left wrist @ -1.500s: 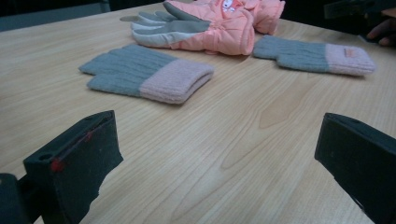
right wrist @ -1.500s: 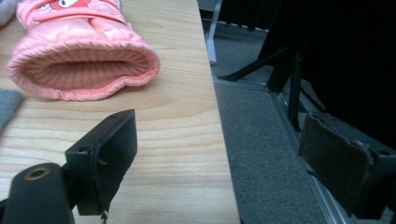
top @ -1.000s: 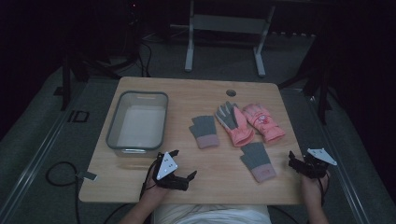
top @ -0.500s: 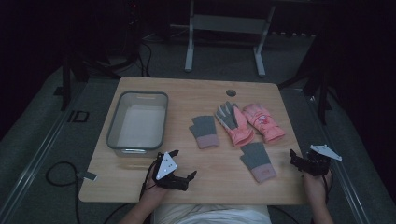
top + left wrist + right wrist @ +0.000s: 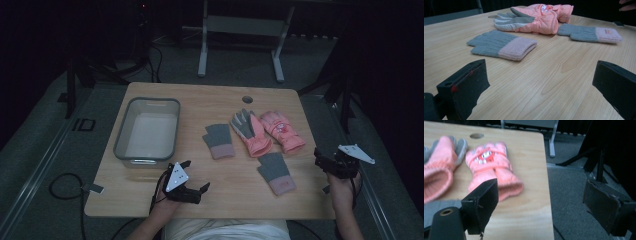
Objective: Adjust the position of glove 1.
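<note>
Left tongs (image 5: 192,181): you hold them low over the near edge of the tabletop (image 5: 210,100), jaws spread wide with nothing between them; position unchanged over the last second.
Right tongs (image 5: 327,161): jaws wide apart and empty; they have drifted slightly outward and now hang at the right edge of the tabletop, partly over the floor (image 5: 579,190).
Meaning of change: judged as a pause before the reach; no glove is gripped yet and none has shifted.
Near grey glove (image 5: 276,172): flat on the tabletop, pink cuff toward you, between both tongs and near the right ones.
Second grey glove (image 5: 502,45): directly ahead of the left tongs, apart from them, cuff pointing right in the left gripper view.
Pink gloves (image 5: 264,130): two, side by side and touching, beyond the grey ones; the right one (image 5: 492,163) lies ahead-left of the right tongs.
Bin (image 5: 148,131): empty, far left, beyond the left tongs.
</note>
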A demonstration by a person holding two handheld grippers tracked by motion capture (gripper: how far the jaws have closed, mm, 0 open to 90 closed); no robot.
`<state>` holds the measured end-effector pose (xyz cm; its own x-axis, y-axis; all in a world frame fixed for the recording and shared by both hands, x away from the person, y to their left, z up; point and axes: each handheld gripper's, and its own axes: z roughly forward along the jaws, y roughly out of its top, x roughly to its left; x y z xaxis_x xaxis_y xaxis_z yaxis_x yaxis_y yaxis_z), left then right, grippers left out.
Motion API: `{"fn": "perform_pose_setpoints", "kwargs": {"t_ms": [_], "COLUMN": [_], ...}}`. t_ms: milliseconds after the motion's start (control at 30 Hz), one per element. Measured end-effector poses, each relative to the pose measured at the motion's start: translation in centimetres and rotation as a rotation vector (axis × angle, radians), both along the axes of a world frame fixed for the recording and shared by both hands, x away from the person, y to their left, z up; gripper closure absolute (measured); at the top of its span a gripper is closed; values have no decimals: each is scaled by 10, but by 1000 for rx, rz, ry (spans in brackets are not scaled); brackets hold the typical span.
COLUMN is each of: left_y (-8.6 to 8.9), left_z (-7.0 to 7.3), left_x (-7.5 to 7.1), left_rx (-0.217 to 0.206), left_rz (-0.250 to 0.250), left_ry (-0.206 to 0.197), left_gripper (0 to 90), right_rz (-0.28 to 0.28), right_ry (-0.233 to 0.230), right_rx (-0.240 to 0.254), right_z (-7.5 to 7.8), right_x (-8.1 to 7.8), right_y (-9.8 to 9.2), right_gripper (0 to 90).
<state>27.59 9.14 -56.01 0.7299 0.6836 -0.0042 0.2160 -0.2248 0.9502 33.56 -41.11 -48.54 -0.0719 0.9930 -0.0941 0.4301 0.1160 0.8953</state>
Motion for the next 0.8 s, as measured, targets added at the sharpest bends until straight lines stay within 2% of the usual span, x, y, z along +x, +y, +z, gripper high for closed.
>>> {"fn": "perform_pose_setpoints", "kwargs": {"t_ms": [133, 267, 333, 400, 733, 800], "left_y": [1, 0, 0, 1, 0, 1], "left_z": [0, 0, 0, 0, 0, 0], "left_x": [1, 1, 1, 1, 0, 0], "left_rx": [-8, 3, -3, -10, -3, -8], "left_rz": [1, 1, 3, 4, -6, -6], "left_ry": [13, 15, 13, 11, 1, -1], "left_gripper": [0, 0, 0, 0, 0, 0], "right_rz": [16, 31, 56, 71, 152, 182], "right_ry": [-43, -78, -91, -102, -114, -101], "right_rx": [-7, -6, 3, -10, -24, -27], "right_z": [18, 33, 41, 47, 72, 75], "right_x": [4, 9, 12, 15, 33, 37], "right_y": [6, 14, 19, 25, 59, 67], "right_gripper": [136, 137, 137, 139, 118, 134]}}
